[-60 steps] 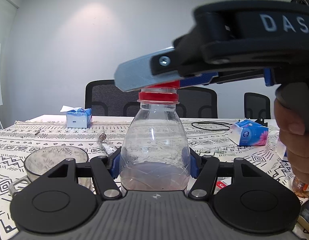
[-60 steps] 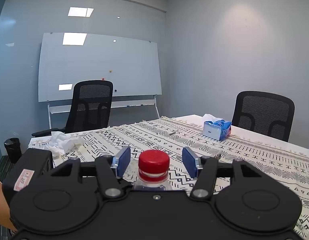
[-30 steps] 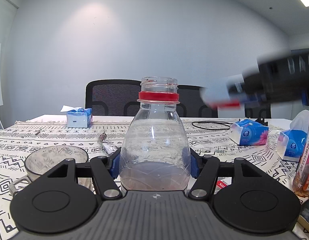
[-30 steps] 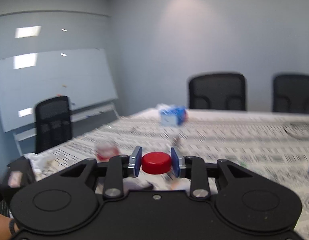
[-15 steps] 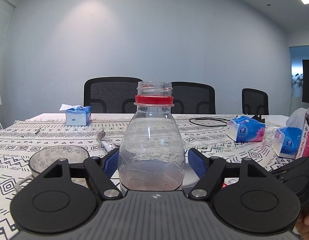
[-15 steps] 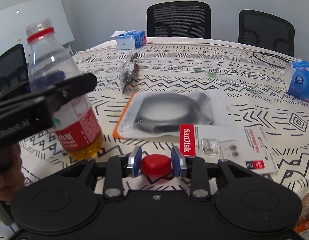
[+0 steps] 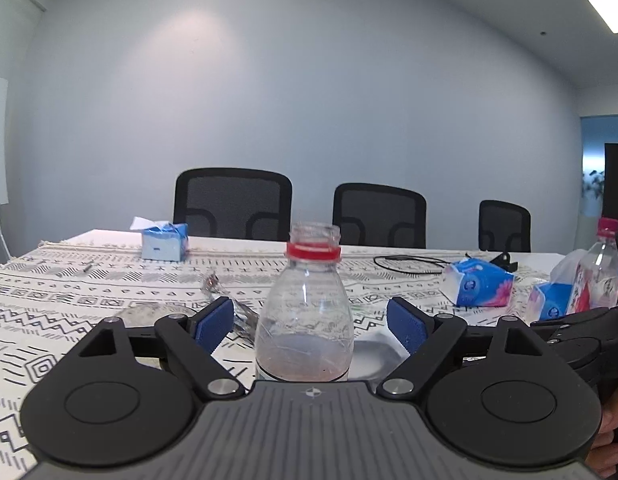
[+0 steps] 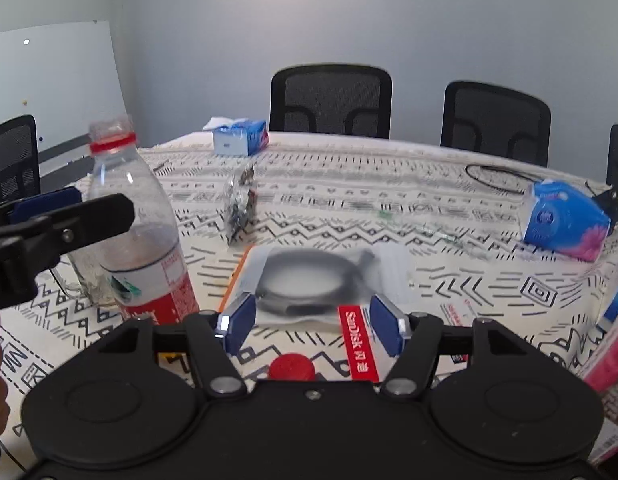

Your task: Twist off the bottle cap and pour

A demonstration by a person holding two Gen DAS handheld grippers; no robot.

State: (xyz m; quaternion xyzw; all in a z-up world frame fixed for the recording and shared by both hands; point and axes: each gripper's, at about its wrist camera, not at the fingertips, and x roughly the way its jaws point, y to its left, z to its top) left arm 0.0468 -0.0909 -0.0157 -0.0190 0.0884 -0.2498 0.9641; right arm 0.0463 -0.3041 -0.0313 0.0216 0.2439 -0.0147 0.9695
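Red cap lies on the tablecloth below the right gripper's parted fingers, while the left gripper, also spread, flanks the uncapped bottle, pouring still undone.

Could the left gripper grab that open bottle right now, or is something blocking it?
Probably yes. The left gripper is open, with a blue pad on either side of the uncapped bottle and nothing between them. The red cap lies on the tablecloth by the open right gripper, out of the way.
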